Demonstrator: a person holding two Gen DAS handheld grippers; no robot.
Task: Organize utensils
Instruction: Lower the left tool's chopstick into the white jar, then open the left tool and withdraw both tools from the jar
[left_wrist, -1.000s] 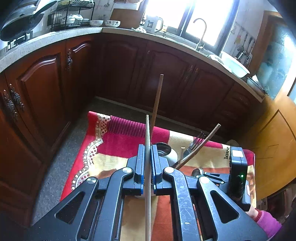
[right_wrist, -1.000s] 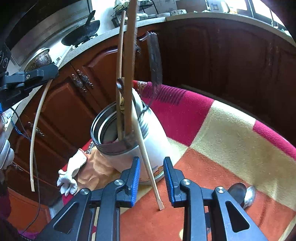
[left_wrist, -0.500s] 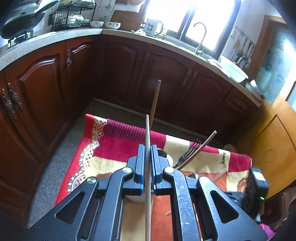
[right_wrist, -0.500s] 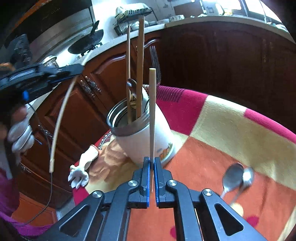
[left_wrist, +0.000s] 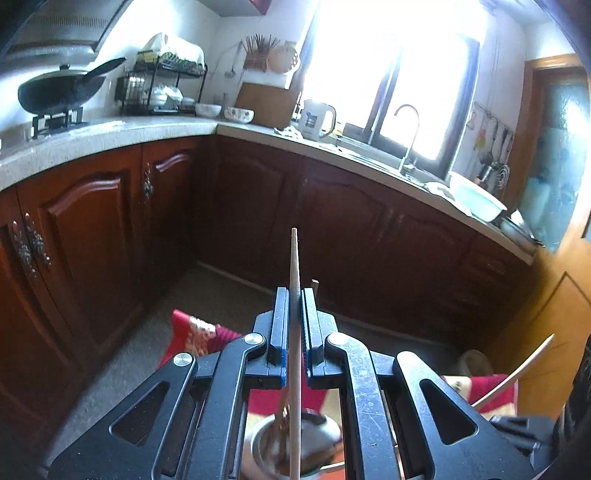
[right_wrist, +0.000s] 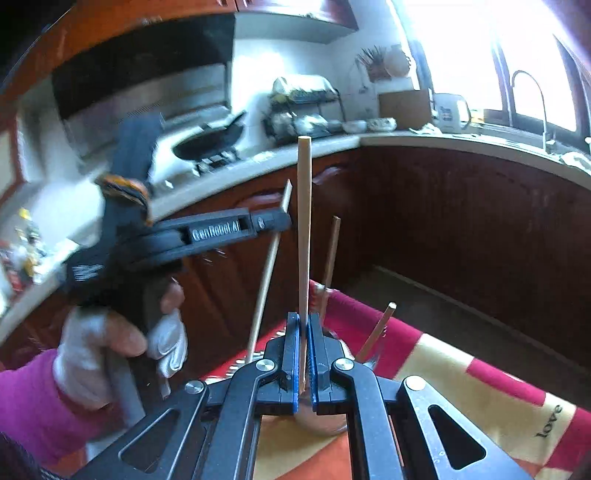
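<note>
- Dark wood cabinets (left_wrist: 236, 206) and pale countertop (left_wrist: 155, 127) well beyond both tongs; open floor between them and the table, so plenty of room above and ahead.
- Red, cream and orange tablecloth (right_wrist: 461, 384) below both tongs; far edge just ahead of the right tips, bare cloth off to the right for a set-down.
- Metal-rimmed utensil holder (left_wrist: 295, 443) directly under the left gripper (left_wrist: 295, 325), seen between its arms; mostly hidden under the right gripper (right_wrist: 303, 350), with two brown handles (right_wrist: 330, 258) poking up just beyond those tips.
- Left gripper pressed together on a pale chopstick (left_wrist: 294, 273), upright, lower end dangling over the holder's mouth.
- Right gripper likewise pinching a second chopstick (right_wrist: 304, 221) near its lower end, most of the length standing free above the tips.
- Gloved left hand (right_wrist: 110, 343) and its tong close on the left of the right gripper.
- Risk, judged: two long sticks close together, likely to cross or knock on any swing toward each other.
- Risk, judged: low pinch on the right stick, prone to pivot or slip in a fast tilt.
- Risk, judged: descending stick catching the brown handles or the rim, tipping the holder.
</note>
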